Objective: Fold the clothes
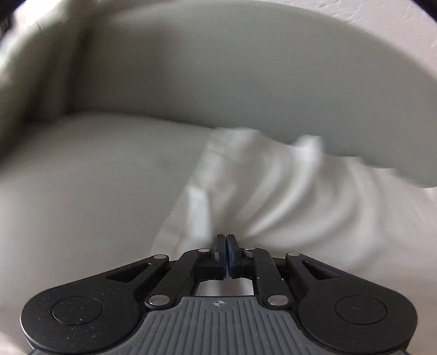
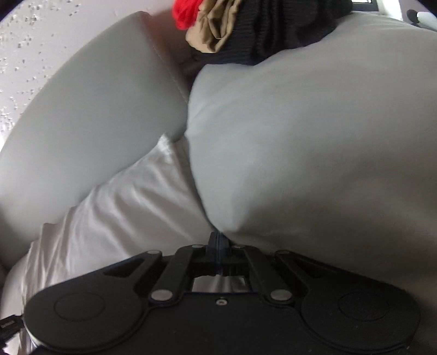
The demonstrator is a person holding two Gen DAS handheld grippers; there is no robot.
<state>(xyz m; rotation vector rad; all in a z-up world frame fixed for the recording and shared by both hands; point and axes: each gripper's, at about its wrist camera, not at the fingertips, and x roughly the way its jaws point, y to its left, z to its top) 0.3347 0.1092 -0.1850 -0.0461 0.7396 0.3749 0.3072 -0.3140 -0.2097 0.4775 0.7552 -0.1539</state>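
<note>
A white garment [image 1: 273, 191] lies crumpled on a grey sofa seat [image 1: 82, 177]. In the left wrist view its creases run straight into the tips of my left gripper [image 1: 226, 239], which is shut on a bunch of the cloth. In the right wrist view the same white garment [image 2: 131, 202] spreads to the left, and its folds converge at my right gripper [image 2: 218, 240]. That gripper's jaws are pressed together on the cloth's edge. A bulging grey cushion [image 2: 314, 163] partly covers the pinch. The left wrist view is blurred.
The grey sofa backrest [image 1: 218, 68] curves behind the garment, and a padded grey sofa section [image 2: 90, 114] stands at the left. A pile of clothes sits at the top: red [image 2: 185, 13], tan [image 2: 215, 30] and black [image 2: 273, 27]. A textured white wall [image 2: 32, 41] is behind.
</note>
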